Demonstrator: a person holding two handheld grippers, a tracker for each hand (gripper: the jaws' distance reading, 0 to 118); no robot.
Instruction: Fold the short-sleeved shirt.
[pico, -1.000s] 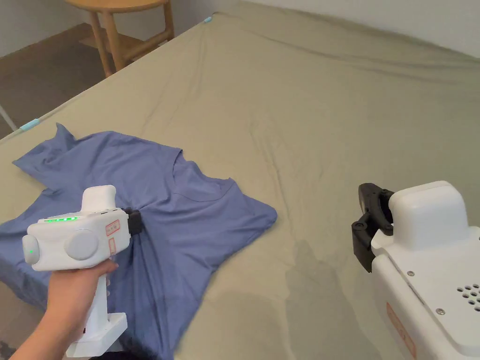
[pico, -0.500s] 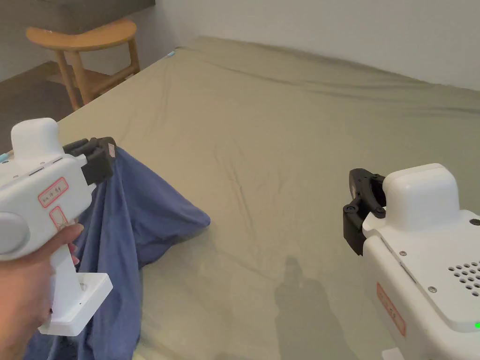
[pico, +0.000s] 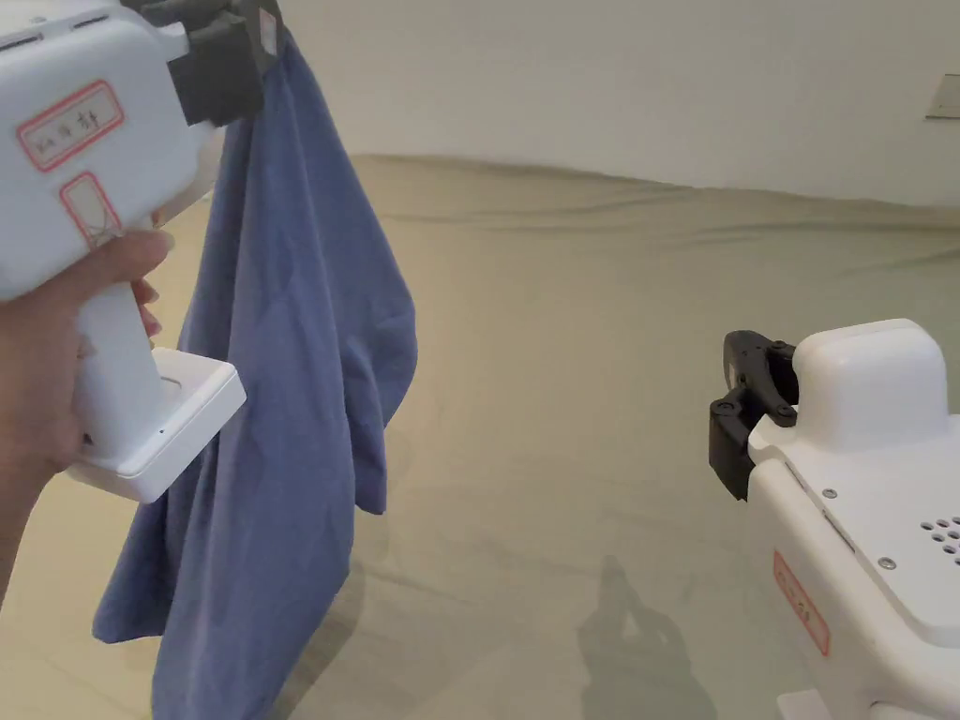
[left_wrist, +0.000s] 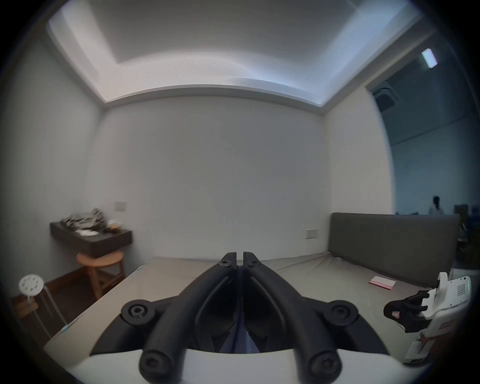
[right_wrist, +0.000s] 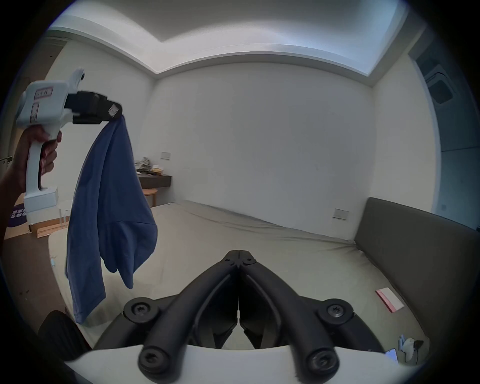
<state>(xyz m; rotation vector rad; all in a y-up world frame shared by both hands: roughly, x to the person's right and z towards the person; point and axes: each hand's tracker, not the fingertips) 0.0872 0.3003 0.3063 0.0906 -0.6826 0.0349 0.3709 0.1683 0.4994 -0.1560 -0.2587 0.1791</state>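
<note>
A blue short-sleeved shirt (pico: 281, 394) hangs in the air above the bed, bunched lengthwise. My left gripper (pico: 267, 33) is raised high at the top left, shut on the shirt's top edge. In the right gripper view the same shirt (right_wrist: 111, 207) dangles from the left gripper (right_wrist: 118, 113), its lower end just above the mattress. A sliver of blue cloth (left_wrist: 239, 343) shows between the closed jaws in the left gripper view. My right gripper (pico: 736, 412) is low at the right, jaws together with nothing in them, well apart from the shirt.
The bed's tan sheet (pico: 609, 375) spreads wide below. A grey headboard (right_wrist: 415, 249) lines the right side, with a pink-and-white card (right_wrist: 389, 302) near it. A wooden stool (left_wrist: 101, 270), a white stool (left_wrist: 31, 284) and a dark wall shelf (left_wrist: 91, 239) stand left of the bed.
The left gripper has lifted the shirt from flat on the bed to hanging in the air. The right gripper has hardly moved. The head camera has tilted up.
</note>
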